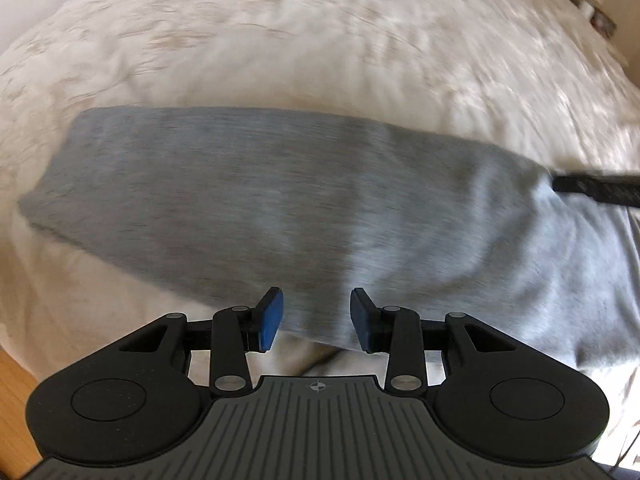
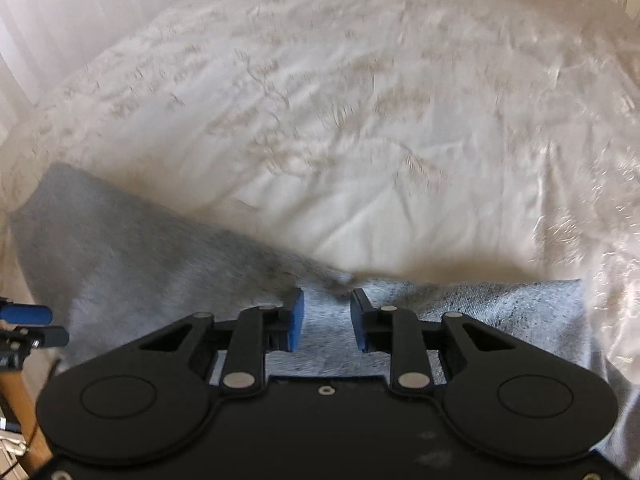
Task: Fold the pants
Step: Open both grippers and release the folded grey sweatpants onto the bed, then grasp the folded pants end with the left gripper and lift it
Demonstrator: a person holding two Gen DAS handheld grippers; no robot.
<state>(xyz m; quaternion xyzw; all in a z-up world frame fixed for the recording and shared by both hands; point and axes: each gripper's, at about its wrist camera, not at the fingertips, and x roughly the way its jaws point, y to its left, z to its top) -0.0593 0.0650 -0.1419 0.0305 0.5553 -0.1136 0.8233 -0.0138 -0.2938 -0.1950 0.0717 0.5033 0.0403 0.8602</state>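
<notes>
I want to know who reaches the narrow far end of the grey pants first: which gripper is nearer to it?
Left. The left gripper hangs over the pants leg leading to that end; the right gripper is over the wider part, farther along.

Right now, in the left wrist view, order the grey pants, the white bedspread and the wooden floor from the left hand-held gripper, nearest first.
1. Grey pants: between the left hand-held gripper's pads, spreading ahead.
2. White bedspread: under and beyond the pants.
3. Wooden floor: below the bed edge, lower left.
</notes>
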